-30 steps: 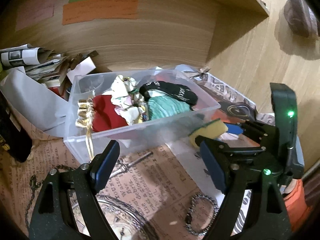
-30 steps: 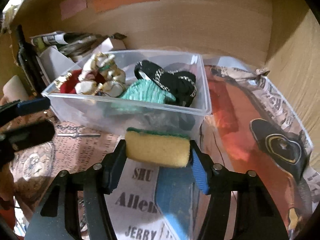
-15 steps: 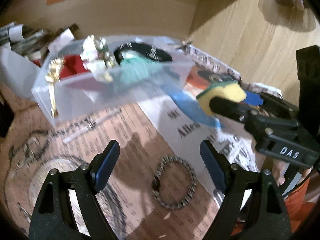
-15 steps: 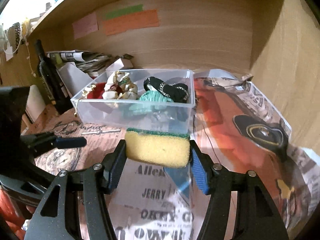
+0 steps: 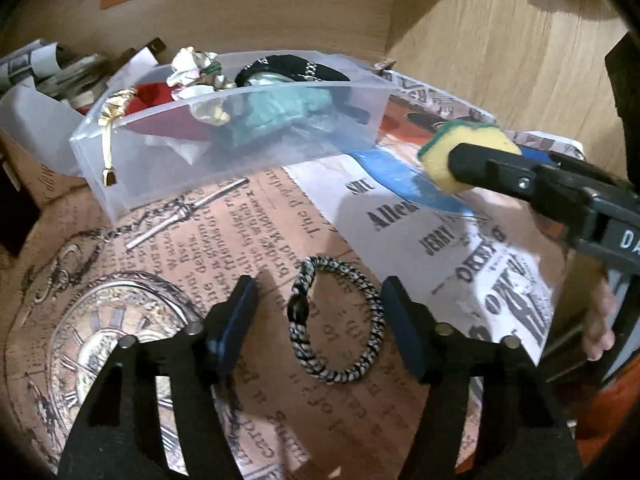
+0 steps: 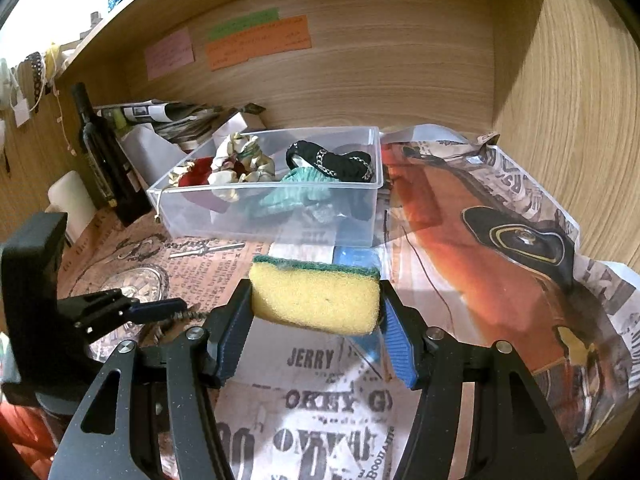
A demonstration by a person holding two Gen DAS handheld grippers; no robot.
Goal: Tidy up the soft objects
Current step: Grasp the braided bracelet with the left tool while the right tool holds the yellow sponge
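In the right wrist view, far left: a dark bottle (image 6: pixel 105 156) upright against the wooden side wall, a pale block (image 6: pixel 72 200) beside it. At lower left, the left tongs (image 6: pixel 176 307) low over the worktop (image 6: pixel 224 264), seen edge-on here. In the upper middle, a clear plastic bin (image 6: pixel 280 224) holding a red cloth (image 6: pixel 198 170), a cream scrunchie (image 6: pixel 242 160), a teal knit piece (image 6: pixel 298 186) and a black band with white stitching (image 6: pixel 336 162). On the back wall above, pink, green and orange paper notes (image 6: pixel 256 40). At centre, a yellow sponge with green scouring top (image 6: pixel 316 298), pinched from both sides by the right tongs (image 6: pixel 316 320), lifted clear of the newspaper sheet (image 6: pixel 500 208), nearer the camera than the bin and apart from it.

In the left wrist view, upper left: stacked papers (image 5: pixel 36 68) behind the same bin (image 5: pixel 224 152). At lower centre, the left tongs (image 5: pixel 316 312) spread wide and holding nothing, with a braided black-and-white hair tie (image 5: pixel 336 320) flat on the worktop (image 5: pixel 224 248) between the fingers (image 5: pixel 240 312), touched by neither. At right of centre, the sponge (image 5: pixel 460 148) gripped in the right tongs (image 5: pixel 476 160).
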